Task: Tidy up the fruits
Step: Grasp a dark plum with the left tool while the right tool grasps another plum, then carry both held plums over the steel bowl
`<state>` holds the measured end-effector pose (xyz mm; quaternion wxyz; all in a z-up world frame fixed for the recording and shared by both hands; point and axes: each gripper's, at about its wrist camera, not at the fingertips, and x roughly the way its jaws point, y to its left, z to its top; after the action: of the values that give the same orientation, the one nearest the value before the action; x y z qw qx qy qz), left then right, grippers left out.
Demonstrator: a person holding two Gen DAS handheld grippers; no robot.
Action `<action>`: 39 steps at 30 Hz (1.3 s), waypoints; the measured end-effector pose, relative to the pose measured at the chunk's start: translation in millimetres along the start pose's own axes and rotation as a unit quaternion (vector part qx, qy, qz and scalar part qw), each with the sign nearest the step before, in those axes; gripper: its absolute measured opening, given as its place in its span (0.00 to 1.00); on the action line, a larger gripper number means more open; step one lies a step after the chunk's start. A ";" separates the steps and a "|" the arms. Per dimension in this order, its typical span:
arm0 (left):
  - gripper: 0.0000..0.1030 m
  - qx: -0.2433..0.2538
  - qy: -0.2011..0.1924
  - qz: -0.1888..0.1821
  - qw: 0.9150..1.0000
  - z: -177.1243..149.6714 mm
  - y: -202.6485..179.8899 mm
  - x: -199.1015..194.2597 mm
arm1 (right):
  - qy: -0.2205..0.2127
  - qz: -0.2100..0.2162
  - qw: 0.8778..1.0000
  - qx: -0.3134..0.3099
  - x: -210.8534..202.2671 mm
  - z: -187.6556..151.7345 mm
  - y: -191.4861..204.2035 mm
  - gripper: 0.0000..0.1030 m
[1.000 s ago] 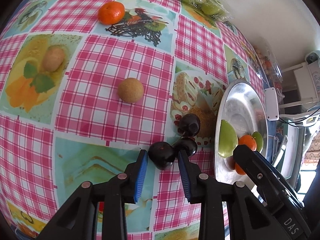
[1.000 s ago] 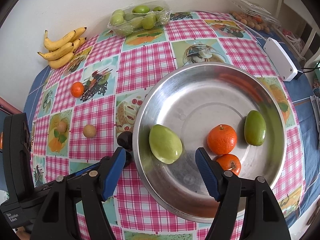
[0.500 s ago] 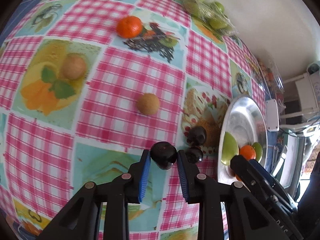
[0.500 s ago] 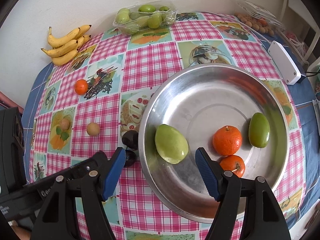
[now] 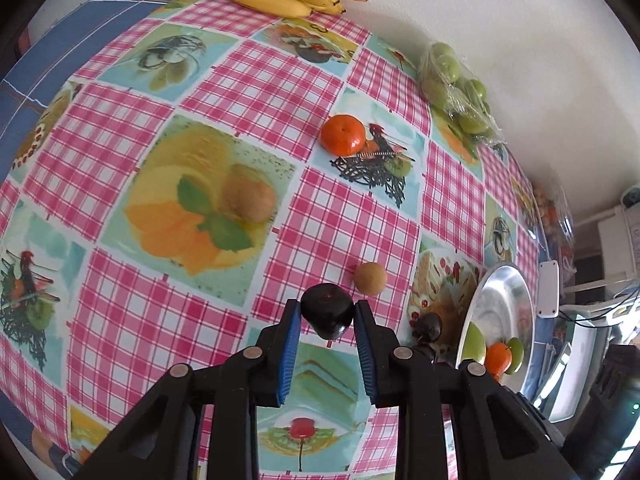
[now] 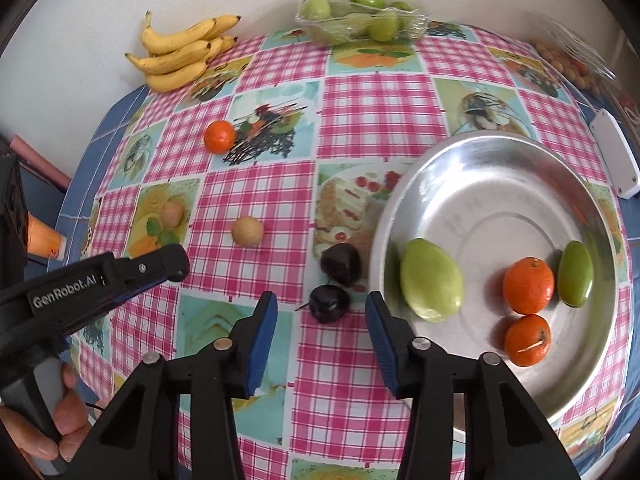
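My left gripper (image 5: pixel 327 319) is shut on a dark plum (image 5: pixel 328 315) and holds it above the checked tablecloth. Two more dark plums (image 6: pixel 341 263) (image 6: pixel 329 303) lie beside the steel bowl (image 6: pixel 472 160). My right gripper (image 6: pixel 321 317) is open just above and around the nearer one. The bowl holds a large green fruit (image 6: pixel 431 280), two tangerines (image 6: pixel 528 285) and a small green fruit (image 6: pixel 575 278). A loose tangerine (image 6: pixel 219 137) and two round tan fruits (image 6: pixel 247 231) (image 6: pixel 173 212) lie on the cloth.
Bananas (image 6: pixel 182 52) lie at the back left by the wall. A wrapped tray of green fruit (image 6: pixel 360 16) stands at the back. A bag of small nuts (image 6: pixel 568 60) and a white box (image 6: pixel 614 152) are at the right edge.
My left gripper has closed on a plum and lifted it up and away to the left. My right gripper has moved left from over the bowl to the plums beside it.
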<state>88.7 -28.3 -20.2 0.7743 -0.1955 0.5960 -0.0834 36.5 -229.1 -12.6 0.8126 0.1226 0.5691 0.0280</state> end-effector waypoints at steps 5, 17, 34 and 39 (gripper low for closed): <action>0.28 -0.009 0.005 -0.009 1.000 0.4 3.3 0.3 | 0.011 -0.033 0.999 -0.028 12.5 0.5 14.4 0.40; 0.28 -0.021 0.009 -0.025 0.999 1.5 7.9 -2.8 | 0.027 -0.107 0.992 -0.052 36.4 2.9 24.0 0.37; 0.28 -0.016 0.009 -0.028 0.999 2.7 5.6 -1.8 | 0.027 -0.155 0.983 -0.094 50.8 1.7 41.3 0.31; 0.28 -0.016 0.009 -0.027 0.999 2.3 5.6 -1.9 | 0.025 -0.163 0.982 -0.094 54.1 1.3 44.1 0.28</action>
<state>89.8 -22.0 -20.3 0.7628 -0.2237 0.5990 -0.0966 60.8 -176.6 -51.7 0.7998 -0.0500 0.5962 -0.0485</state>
